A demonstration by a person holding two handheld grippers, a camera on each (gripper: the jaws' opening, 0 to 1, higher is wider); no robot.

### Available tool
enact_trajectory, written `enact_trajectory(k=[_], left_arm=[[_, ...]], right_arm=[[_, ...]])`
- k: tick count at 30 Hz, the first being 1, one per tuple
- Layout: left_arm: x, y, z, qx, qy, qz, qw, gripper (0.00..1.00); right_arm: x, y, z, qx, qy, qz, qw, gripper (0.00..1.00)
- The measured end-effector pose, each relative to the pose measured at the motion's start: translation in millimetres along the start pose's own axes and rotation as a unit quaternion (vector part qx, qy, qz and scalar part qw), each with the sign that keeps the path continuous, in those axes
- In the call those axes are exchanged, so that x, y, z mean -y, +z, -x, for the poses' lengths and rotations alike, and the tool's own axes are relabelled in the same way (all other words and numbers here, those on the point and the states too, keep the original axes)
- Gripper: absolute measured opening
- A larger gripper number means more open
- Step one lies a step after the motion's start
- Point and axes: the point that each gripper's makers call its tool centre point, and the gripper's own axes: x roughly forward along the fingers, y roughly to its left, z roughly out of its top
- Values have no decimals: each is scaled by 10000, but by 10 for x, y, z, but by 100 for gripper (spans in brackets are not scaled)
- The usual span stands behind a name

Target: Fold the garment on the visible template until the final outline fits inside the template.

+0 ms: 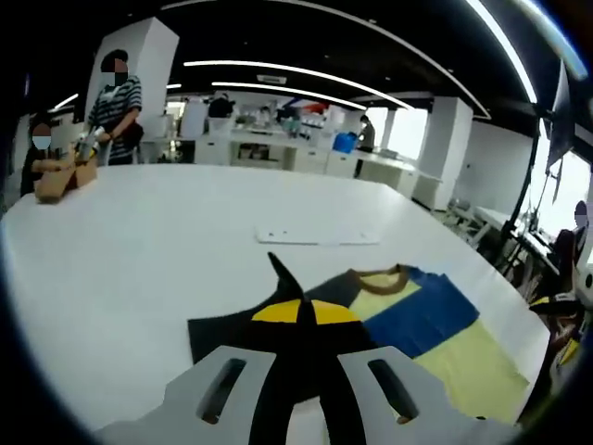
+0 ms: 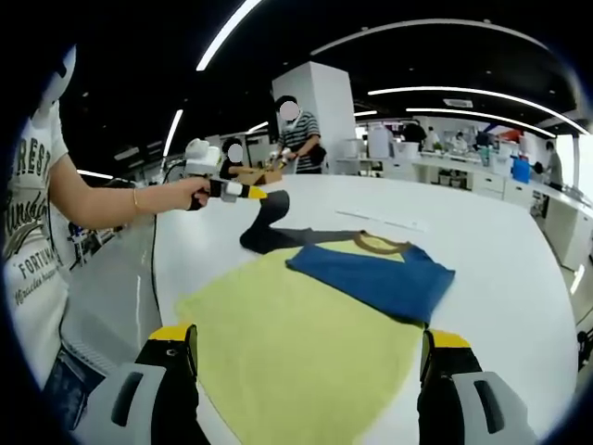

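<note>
A T-shirt lies flat on the white table, with a yellow body, a brown collar and a blue sleeve folded across the chest. My left gripper is shut on the dark sleeve, and a point of that fabric sticks up past the yellow tips. In the right gripper view the left gripper holds the dark sleeve lifted at the shirt's far left. My right gripper stands wide open just above the shirt's near hem, with nothing between its fingers.
A thin white flat sheet lies on the table beyond the collar. Two people stand at the table's far end by a cardboard box. The person holding the grippers stands at the left edge. Benches and shelves fill the room behind.
</note>
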Motion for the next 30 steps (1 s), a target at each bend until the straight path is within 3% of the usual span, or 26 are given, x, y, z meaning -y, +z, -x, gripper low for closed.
enact_trajectory(k=[12, 30], left_arm=[[367, 144, -137, 89, -329, -81, 9994, 0], [920, 195, -355, 86, -865, -382, 9955, 0]], right_arm=[[4, -20, 3, 22, 17, -73, 10000, 99], [13, -69, -7, 47, -9, -186, 9998, 99]])
